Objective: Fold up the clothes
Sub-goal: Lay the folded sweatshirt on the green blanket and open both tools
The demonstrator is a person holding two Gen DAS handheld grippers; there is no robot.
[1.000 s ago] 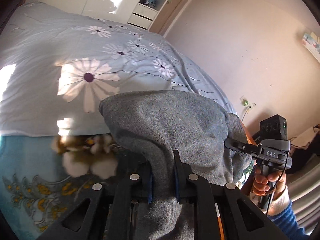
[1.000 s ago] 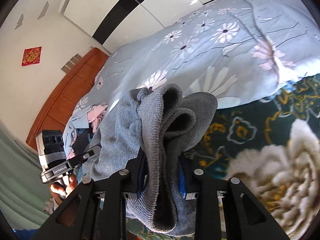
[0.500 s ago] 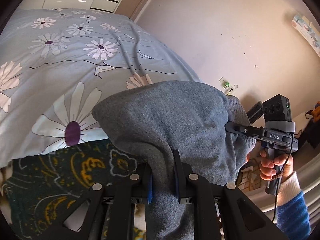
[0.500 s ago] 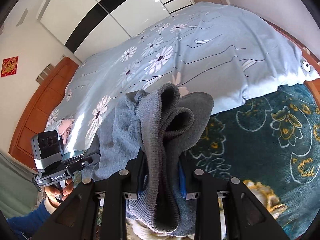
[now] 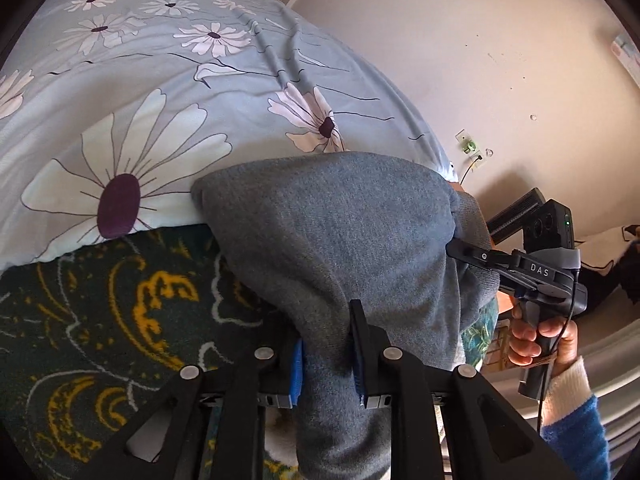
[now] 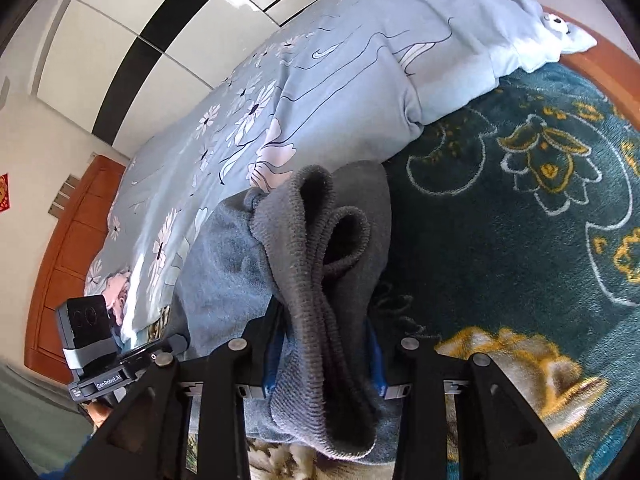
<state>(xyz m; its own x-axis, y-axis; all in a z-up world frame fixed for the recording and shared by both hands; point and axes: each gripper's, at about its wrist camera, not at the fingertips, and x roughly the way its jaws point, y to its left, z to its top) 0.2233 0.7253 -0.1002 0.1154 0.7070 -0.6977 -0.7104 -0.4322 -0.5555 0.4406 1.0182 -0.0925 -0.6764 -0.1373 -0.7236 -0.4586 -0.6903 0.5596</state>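
A grey knit garment (image 5: pixel 344 232) hangs between both grippers, held above the bed. My left gripper (image 5: pixel 326 354) is shut on one bunched edge of it. My right gripper (image 6: pixel 324 344) is shut on the other end, where the ribbed hem (image 6: pixel 316 240) is doubled over in thick folds. The right gripper also shows in the left wrist view (image 5: pixel 532 268) at the right, held by a hand in a blue sleeve. The left gripper's body shows in the right wrist view (image 6: pixel 100 352) at the lower left. The lower part of the garment is hidden below the jaws.
A pale blue duvet with white daisies (image 5: pixel 160 92) covers the far part of the bed. A dark green blanket with gold and white flowers (image 6: pixel 540 208) lies under the garment. A wooden headboard (image 6: pixel 68 248) is at the left, a wardrobe (image 6: pixel 168 28) behind, a beige wall (image 5: pixel 480 40) at the right.
Both grippers have swung with the garment towards the foot of the bed and lower, so the duvet edge and green blanket fill more of each view. Both grips are unchanged.
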